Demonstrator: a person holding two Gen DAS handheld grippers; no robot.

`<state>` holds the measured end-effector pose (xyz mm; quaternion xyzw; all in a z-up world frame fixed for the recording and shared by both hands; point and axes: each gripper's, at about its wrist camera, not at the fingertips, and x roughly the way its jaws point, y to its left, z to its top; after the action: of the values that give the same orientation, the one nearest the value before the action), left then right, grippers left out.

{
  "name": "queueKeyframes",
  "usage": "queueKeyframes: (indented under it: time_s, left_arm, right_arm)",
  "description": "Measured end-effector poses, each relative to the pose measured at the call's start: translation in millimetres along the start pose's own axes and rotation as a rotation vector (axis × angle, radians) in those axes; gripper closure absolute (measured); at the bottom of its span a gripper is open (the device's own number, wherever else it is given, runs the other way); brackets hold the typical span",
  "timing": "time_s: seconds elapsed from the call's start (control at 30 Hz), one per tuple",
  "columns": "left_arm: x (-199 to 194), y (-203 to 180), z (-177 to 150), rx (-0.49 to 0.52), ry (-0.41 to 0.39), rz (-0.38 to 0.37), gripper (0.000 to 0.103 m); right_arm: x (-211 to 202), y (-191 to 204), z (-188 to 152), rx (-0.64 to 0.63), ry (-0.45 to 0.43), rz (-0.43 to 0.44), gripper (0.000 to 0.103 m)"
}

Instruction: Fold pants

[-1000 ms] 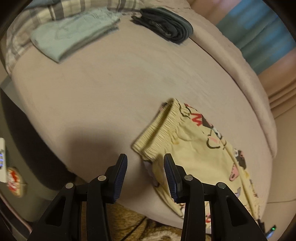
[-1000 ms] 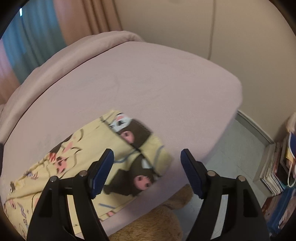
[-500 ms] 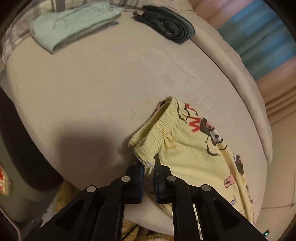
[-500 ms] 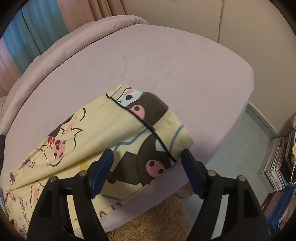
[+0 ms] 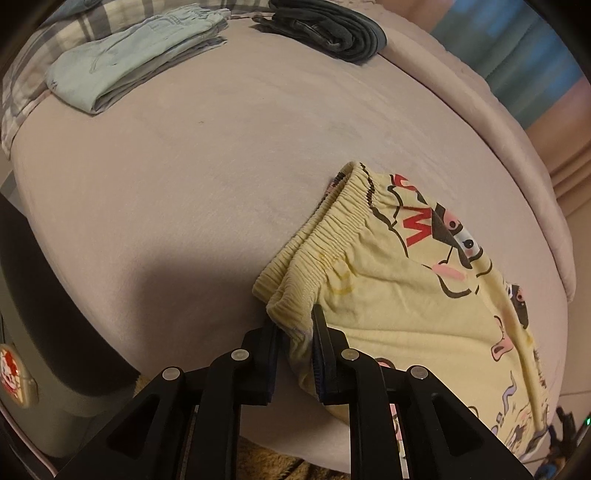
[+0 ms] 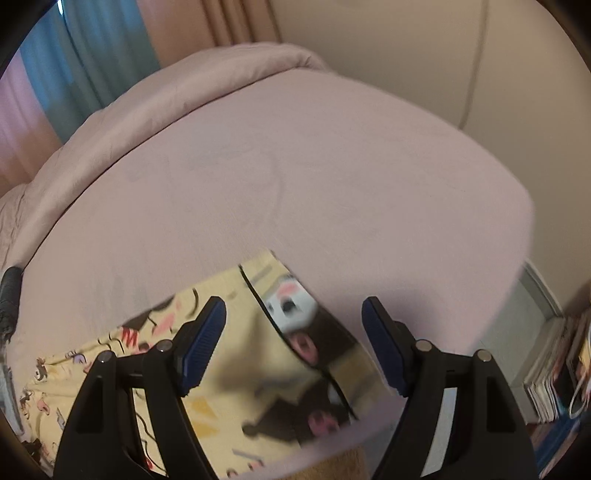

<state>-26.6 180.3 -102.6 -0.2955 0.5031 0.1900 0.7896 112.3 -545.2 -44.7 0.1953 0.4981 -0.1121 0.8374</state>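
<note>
Across the bed (image 5: pixel 207 206) ahead of both grippers, the pants (image 5: pixel 406 295) lie flat near the edge closest to us, waistband (image 5: pixel 332 236) on the left gripper's side, leg ends (image 6: pixel 314 350) under the right one.

Left gripper (image 5: pixel 293 345): jaws narrow, pinching the near waistband corner. Cloth bunches between the pads, so we read it as a real grip. Right gripper (image 6: pixel 291 347): jaws wide, nothing in them, over the hem with the cloth below the gap.

Doing this step well, as we judge it:
- Hold the left pinch steady, no lifting until the right end is caught too.
- Drop the right gripper so one finger slides under the hem corner at the bed edge, then close on both layers.
- Lift both ends together and keep the cloth taut, else the fold goes skewed.
- Folded clothes (image 5: pixel 125 66) and a dark bundle (image 5: pixel 332 29) sit well beyond the left gripper. Keep the fold short of them.

Versus a second ago:
- Left jaws stood apart short of the waistband, now they have closed on its corner, easing slightly wider just now with cloth between them.
- Right view has shifted sideways along the leg ends and is blurred. Jaws equally wide.
</note>
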Motion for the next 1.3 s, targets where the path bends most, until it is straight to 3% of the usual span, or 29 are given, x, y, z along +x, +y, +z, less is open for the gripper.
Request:
queueKeyframes:
  time_s: [0.1,0.13,0.17,0.2,0.23,0.27,0.4,0.5,0.6,0.63,0.7,0.73,0.83,0.93,1.03,1.3]
  left_arm:
    - [-0.1,2.2,-1.1,-0.008,0.002,0.0,0.086]
    - [-0.1,1.8,-1.5,-0.007,0.002,0.002,0.086]
    - [-0.7,0.0,-1.7,-0.003,0.002,0.005,0.086]
    - [-0.8,0.9,-1.3,0.0,0.001,0.006,0.086]
    - [-0.7,0.6,-1.4,0.001,0.001,0.006,0.086]
    - [0.5,-0.7,1.7,0.0,0.002,0.006,0.086]
    - [-0.3,-1.2,2.3,-0.002,0.008,0.011,0.086]
    - [-1.2,-2.2,2.1,0.0,0.004,0.013,0.086]
    - [0.3,-0.8,1.8,-0.007,0.003,0.003,0.086]
    - [0.1,0.0,1.8,-0.009,0.005,-0.001,0.086]
    - [1.8,0.2,2.1,-0.007,0.01,-0.001,0.086]
    - [2.0,-0.1,2.9,-0.006,0.014,0.0,0.086]
    - [1.1,-3.1,6.6,-0.008,0.027,0.016,0.086]
    - [-6.4,-8.5,10.1,-0.011,0.032,0.029,0.086]
    - [-14.3,-14.0,13.7,-0.003,0.03,0.033,0.086]
    - [-48.7,-42.9,19.8,0.032,-0.066,0.02,0.084]
  right_arm:
    - [39.3,8.4,11.7,-0.056,0.104,0.011,0.028]
    - [49.3,10.2,10.7,-0.073,0.128,0.002,0.034]
    - [59.4,12.3,10.1,-0.094,0.143,-0.025,0.05]
    - [61.3,15.6,11.0,-0.116,0.115,-0.036,0.056]
    - [59.2,18.7,13.1,-0.121,0.107,-0.005,0.079]
    - [54.9,22.5,17.7,-0.113,0.116,0.043,0.09]
    - [35.9,36.8,32.6,-0.141,0.016,0.066,0.09]
    - [43.9,38.3,39.3,-0.112,0.021,0.06,0.088]
    - [63.9,34.1,32.1,-0.115,0.097,-0.062,0.072]
    - [66.9,30.6,29.2,-0.109,0.098,-0.064,0.065]
    - [58.3,18.0,25.1,-0.06,0.055,-0.003,0.065]
    - [52.9,9.7,23.7,-0.029,0.056,0.012,0.06]
    - [31.9,-8.9,16.9,0.016,0.036,-0.017,0.035]
    - [1.8,-28.2,7.3,0.021,-0.016,-0.058,0.034]
    - [-23.2,-60.2,-1.1,0.103,-0.059,-0.069,0.032]
    - [-42.3,-83.3,-49.1,0.16,-0.048,0.086,0.032]
